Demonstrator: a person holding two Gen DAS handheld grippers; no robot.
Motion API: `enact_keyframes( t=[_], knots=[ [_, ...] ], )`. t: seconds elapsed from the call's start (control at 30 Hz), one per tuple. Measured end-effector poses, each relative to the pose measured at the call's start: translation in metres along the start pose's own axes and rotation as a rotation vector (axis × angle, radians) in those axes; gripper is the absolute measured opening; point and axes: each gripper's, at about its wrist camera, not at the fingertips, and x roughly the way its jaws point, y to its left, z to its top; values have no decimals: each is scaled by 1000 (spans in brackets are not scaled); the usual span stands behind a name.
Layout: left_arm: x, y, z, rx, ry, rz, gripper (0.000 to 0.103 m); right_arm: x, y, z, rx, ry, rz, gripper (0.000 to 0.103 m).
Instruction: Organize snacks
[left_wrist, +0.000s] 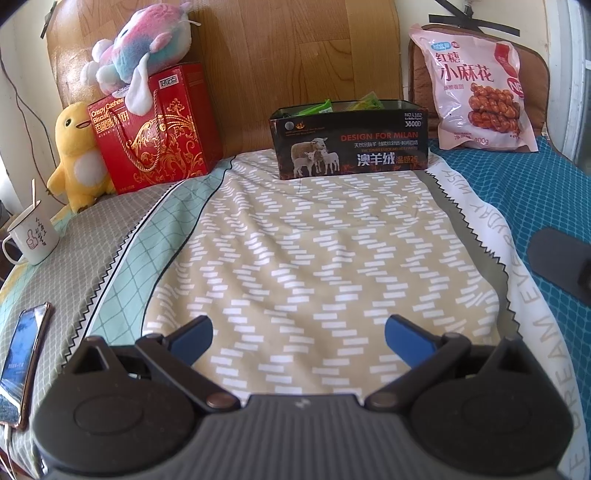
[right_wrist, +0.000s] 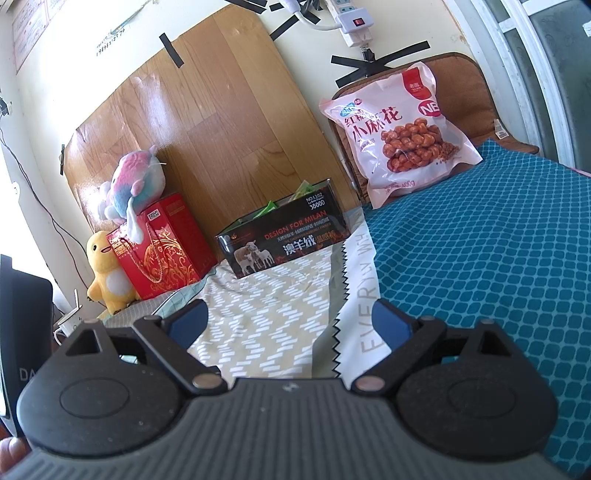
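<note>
Box (left_wrist: 352, 142): sitting at the bed's (left_wrist: 295, 258) head, green packets poking out.
Bag (left_wrist: 480, 92): leaning just right of it, likely going in next.
Left gripper (left_wrist: 298, 334): fingers hanging spread, empty.
Right gripper (right_wrist: 290, 325): fingers gaping, empty; approaching level should help.

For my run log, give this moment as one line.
left gripper open, empty | right gripper open, empty | black tin holds packets | pink snack bag outside tin
</note>
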Motion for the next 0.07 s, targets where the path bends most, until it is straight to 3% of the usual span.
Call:
enact_keyframes(
  t=[0.07],
  knots=[
    [0,0,0,-2,-2,-13,103,1,0,1,0,1,1,97]
  ],
)
